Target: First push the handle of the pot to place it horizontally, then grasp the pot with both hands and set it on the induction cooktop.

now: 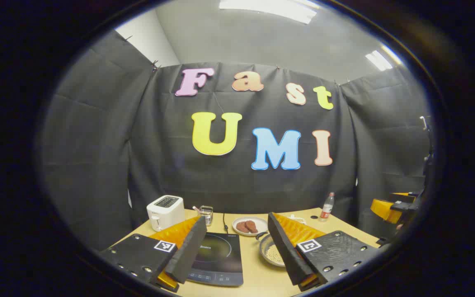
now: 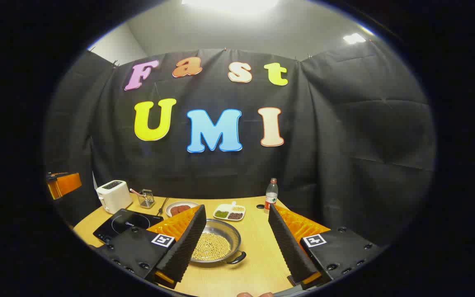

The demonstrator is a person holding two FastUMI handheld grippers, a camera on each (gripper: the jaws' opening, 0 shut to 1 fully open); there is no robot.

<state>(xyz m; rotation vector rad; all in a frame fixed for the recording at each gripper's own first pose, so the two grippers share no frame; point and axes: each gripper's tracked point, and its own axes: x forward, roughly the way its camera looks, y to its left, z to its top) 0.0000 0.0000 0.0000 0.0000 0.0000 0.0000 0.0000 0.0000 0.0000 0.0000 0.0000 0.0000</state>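
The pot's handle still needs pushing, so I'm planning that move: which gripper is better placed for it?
Probably the right gripper: the pot lies just ahead between its open fingers. The left gripper faces the cooktop.

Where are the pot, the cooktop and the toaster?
pot (image 2: pixel 215 245): right gripper view, on the grains inside it.
induction cooktop (image 1: pixel 217 258): left gripper view, on its glass top.
toaster (image 2: pixel 114 196): right gripper view, on its front side.

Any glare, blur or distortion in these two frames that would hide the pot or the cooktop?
Left gripper view: strong fisheye bending, a faint sheen on the induction cooktop, the pot sharp but half hidden by a finger. Right gripper view: the ceiling light is blown out, while the pot and cooktop stay sharp and evenly lit.
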